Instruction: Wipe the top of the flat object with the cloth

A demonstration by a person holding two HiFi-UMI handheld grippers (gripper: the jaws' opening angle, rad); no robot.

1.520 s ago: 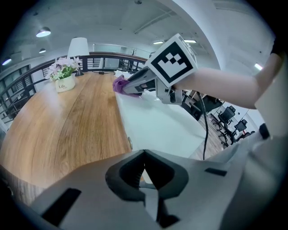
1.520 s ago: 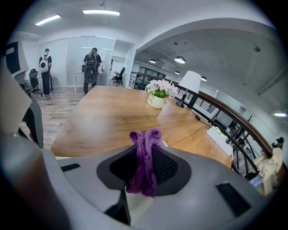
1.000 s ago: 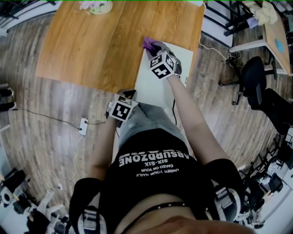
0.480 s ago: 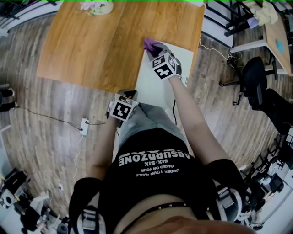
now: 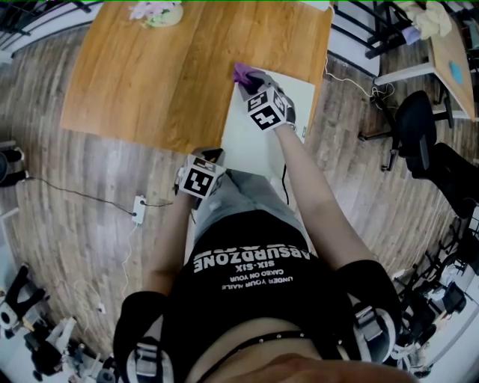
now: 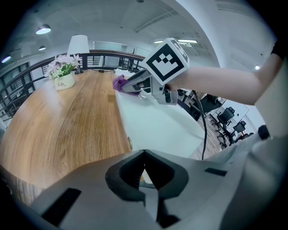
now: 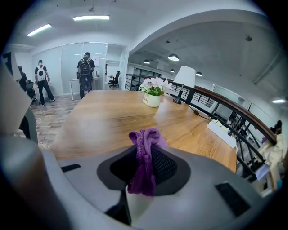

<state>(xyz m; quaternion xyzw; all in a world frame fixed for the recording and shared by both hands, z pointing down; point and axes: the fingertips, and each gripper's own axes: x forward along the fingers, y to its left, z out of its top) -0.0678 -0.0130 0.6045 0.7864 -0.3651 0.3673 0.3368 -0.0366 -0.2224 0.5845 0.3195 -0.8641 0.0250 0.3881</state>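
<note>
A white flat board (image 5: 258, 135) lies on the right part of the wooden table (image 5: 150, 75) and reaches past its near edge. My right gripper (image 5: 251, 81) is shut on a purple cloth (image 5: 242, 72) and holds it at the board's far left corner. The right gripper view shows the cloth (image 7: 145, 161) bunched between the jaws of that gripper (image 7: 144, 173). My left gripper (image 5: 212, 155) hangs at the board's near end, by the table edge. Its jaws (image 6: 144, 167) are shut, with nothing seen between them. From there the board (image 6: 157, 126), the cloth (image 6: 119, 82) and the right gripper (image 6: 137, 84) show ahead.
A flower pot (image 5: 157, 10) stands at the table's far edge, with a lamp (image 7: 184, 84) beside it. A power strip (image 5: 136, 206) and cable lie on the floor at left. Office chairs (image 5: 419, 135) stand at right. People (image 7: 85, 67) stand far off.
The right gripper with the cloth has barely shifted at the board's far corner. The left gripper has stayed in place.
</note>
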